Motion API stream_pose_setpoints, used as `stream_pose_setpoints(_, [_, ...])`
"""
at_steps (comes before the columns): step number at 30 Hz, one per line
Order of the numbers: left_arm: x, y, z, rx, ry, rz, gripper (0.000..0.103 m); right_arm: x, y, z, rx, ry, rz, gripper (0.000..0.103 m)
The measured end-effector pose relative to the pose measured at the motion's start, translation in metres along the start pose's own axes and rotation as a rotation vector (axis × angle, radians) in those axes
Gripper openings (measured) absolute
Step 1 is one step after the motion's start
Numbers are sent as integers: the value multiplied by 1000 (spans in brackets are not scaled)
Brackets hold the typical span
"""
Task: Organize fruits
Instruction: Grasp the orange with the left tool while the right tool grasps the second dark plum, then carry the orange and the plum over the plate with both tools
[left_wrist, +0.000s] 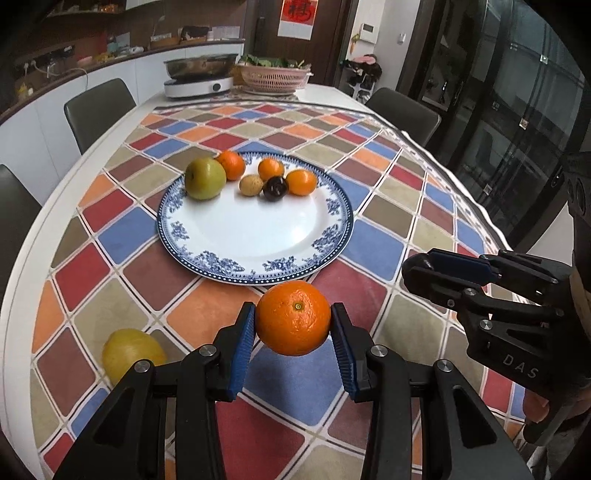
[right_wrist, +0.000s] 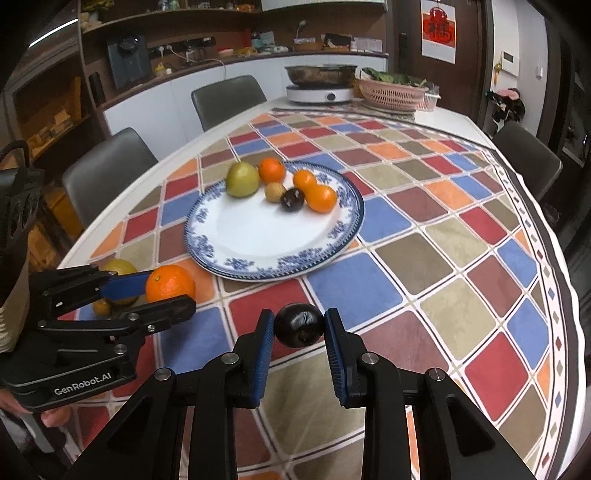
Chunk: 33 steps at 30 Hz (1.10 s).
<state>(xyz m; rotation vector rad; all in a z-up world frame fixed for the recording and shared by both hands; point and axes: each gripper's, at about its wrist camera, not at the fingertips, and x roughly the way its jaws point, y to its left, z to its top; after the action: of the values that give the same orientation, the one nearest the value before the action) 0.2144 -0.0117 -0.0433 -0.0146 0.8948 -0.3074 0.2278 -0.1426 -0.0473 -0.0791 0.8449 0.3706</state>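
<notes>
The left gripper (left_wrist: 293, 319) has its jaws closed on an orange (left_wrist: 293, 316), the 2 blue pads pressing its sides near the widest part, stem scar facing up. The right gripper (right_wrist: 299, 325) has its jaws closed on a dark plum (right_wrist: 298, 324), pinched by a small round fruit's flanks. Both fruits appear lifted just clear of the tabletop (left_wrist: 369, 229), though how high cannot be told.

Straight ahead of both sets of jaws lies the blue-rimmed plate (left_wrist: 255, 275), its near half bare. At its far side sit 6 fruits: a green apple (left_wrist: 205, 178), 3 small oranges, a tan fruit (left_wrist: 251, 184) and another dark plum (left_wrist: 275, 188). Below and left of the left jaws a yellow fruit (left_wrist: 129, 352) rests on the tabletop, not yet collected; in the right wrist view a smaller orange-yellow fruit (right_wrist: 101, 306) shows just under the left gripper.

Risks, as I judge them:
- The plum is glossy and held near the pad tips; a tilt or jolt could let it squirt out and roll over the cloth.
- Both grippers seem bound for the same plate from side by side; moving in together could knock 1 against the other.
- A release from too high would set a round fruit rolling into the cluster, or over the shallow rim.
- Squeezing harder to be safe could bruise the plum.
</notes>
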Motion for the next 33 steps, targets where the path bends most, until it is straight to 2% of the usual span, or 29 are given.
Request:
stream_pose_setpoints(18, [-55, 3, 18, 28, -132, 9, 40, -51, 28, 27, -38, -122, 19, 29])
stream_pose_setpoints(33, [-47, 17, 64, 92, -142, 16, 40, -42, 33, 65, -57, -143, 18, 29])
